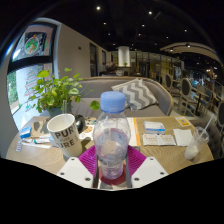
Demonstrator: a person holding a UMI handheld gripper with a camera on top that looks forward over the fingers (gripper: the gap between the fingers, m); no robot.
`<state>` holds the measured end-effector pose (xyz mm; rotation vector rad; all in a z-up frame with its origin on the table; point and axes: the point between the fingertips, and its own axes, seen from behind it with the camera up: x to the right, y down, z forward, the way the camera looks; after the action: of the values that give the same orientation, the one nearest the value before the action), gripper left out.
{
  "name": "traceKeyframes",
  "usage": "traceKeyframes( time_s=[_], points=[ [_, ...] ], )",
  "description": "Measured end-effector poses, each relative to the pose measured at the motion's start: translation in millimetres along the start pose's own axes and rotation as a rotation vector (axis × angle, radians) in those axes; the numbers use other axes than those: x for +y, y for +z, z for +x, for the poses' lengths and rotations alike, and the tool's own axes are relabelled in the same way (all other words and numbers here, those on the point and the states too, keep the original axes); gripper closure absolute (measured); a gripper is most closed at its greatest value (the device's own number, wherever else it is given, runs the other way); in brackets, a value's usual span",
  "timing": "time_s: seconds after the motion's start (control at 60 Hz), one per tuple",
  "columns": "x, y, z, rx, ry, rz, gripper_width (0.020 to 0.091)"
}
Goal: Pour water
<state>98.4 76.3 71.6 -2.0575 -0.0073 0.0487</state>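
Claw (112, 163) gripping water bottle (112, 135), mug (66, 133) beside

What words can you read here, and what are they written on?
"PUR": big dark letters on the white mug; more letters may hide round its side.
Picture on the wall: too small to read.
Papers on the table: print too blurred to read.
Bottle: no label shows. It stands between the fingers of the claw, whose pink pads press its sides.
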Motion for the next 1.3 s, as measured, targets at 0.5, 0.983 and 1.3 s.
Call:
traceKeyframes(
  time_s=[0.5,0.983,1.3],
  points=[
    [32.9,-40.7,11.2,0.135,-0.04,-0.139,0.0248],
    [25.8,-262.3,-64.7,0.191,-0.065,-0.215,0.0253],
    [21.9,-312.0,-59.0,0.19,-0.034,-0.213,0.0252]
  ],
)
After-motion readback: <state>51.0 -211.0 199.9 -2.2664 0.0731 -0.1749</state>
